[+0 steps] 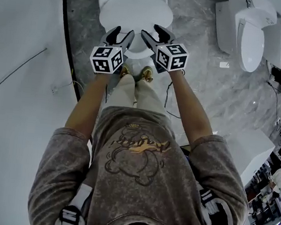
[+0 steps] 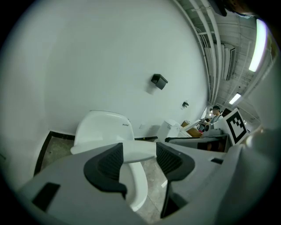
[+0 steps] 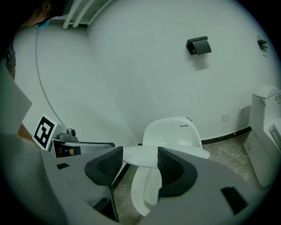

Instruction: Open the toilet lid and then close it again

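Observation:
The white toilet (image 1: 132, 15) stands against the wall straight ahead, its lid (image 1: 125, 20) lying down and level. My left gripper (image 1: 119, 36) and right gripper (image 1: 156, 36) hover side by side over the lid's front edge, both open. In the left gripper view the lid's front edge (image 2: 138, 154) shows across the gap of the left gripper (image 2: 139, 160), with the bowl (image 2: 138, 189) below it. The right gripper view has the same lid edge (image 3: 141, 157) between the jaws of the right gripper (image 3: 139, 163). I cannot tell whether either touches the lid.
A white wall (image 1: 22, 47) runs along the left, with a black floor border (image 1: 68, 42) and a thin cable (image 1: 15, 71). Other white toilets (image 1: 248, 36) stand at the right on the grey marble floor (image 1: 202, 91). A small black box (image 3: 198, 45) hangs on the wall.

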A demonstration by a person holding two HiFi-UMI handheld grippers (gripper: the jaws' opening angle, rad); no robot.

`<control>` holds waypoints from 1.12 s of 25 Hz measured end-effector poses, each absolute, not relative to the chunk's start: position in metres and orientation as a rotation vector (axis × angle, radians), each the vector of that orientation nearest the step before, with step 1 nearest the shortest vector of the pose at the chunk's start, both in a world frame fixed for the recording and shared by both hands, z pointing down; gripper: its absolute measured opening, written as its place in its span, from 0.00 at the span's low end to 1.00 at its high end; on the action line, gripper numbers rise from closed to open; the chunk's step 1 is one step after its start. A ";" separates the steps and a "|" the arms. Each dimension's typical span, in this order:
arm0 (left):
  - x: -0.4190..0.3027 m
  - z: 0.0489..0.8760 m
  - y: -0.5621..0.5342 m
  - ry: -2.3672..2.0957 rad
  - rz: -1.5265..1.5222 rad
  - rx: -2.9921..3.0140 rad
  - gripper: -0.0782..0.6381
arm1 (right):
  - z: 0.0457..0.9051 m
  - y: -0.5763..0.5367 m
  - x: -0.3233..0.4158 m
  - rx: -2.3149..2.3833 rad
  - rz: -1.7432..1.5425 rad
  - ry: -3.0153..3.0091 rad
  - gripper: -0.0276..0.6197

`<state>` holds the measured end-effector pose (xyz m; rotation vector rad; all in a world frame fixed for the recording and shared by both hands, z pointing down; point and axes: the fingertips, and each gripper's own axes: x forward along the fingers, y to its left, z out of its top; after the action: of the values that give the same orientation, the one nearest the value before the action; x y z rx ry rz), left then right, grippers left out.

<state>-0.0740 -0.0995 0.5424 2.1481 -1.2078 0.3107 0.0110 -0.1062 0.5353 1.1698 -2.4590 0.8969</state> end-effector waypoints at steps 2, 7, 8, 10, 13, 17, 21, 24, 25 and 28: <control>-0.072 0.565 -0.077 -1.187 0.357 2.105 0.45 | 0.558 -0.083 0.011 1.127 0.923 -2.417 0.45; -0.064 0.624 -0.040 -1.153 0.463 2.033 0.45 | 0.613 -0.043 0.015 1.064 1.003 -2.325 0.45; -0.063 0.634 -0.033 -1.146 0.484 2.023 0.45 | 0.624 -0.036 0.015 1.056 1.020 -2.309 0.45; -0.061 0.657 -0.019 -1.131 0.516 1.997 0.45 | 0.647 -0.023 0.015 1.039 1.052 -2.277 0.45; -0.059 0.692 -0.003 -1.106 0.551 1.956 0.45 | 0.682 -0.006 0.017 1.016 1.086 -2.233 0.45; -0.059 0.737 0.014 -1.088 0.588 1.924 0.45 | 0.727 0.010 0.017 0.998 1.108 -2.188 0.44; -0.060 0.777 0.025 -1.076 0.611 1.896 0.45 | 0.768 0.020 0.018 1.023 1.140 -2.152 0.39; -0.064 0.802 0.032 -1.060 0.626 1.885 0.45 | 0.794 0.026 0.015 1.027 1.161 -2.132 0.39; -0.064 0.810 0.033 -1.056 0.632 1.884 0.45 | 0.802 0.028 0.014 1.025 1.166 -2.127 0.39; -0.064 0.828 0.036 -1.053 0.646 1.887 0.45 | 0.821 0.030 0.014 1.033 1.170 -2.119 0.38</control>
<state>-0.0642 0.0361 0.8285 1.8873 -1.0526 0.6463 0.0140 0.0299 0.8213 1.0334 -2.1194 1.1703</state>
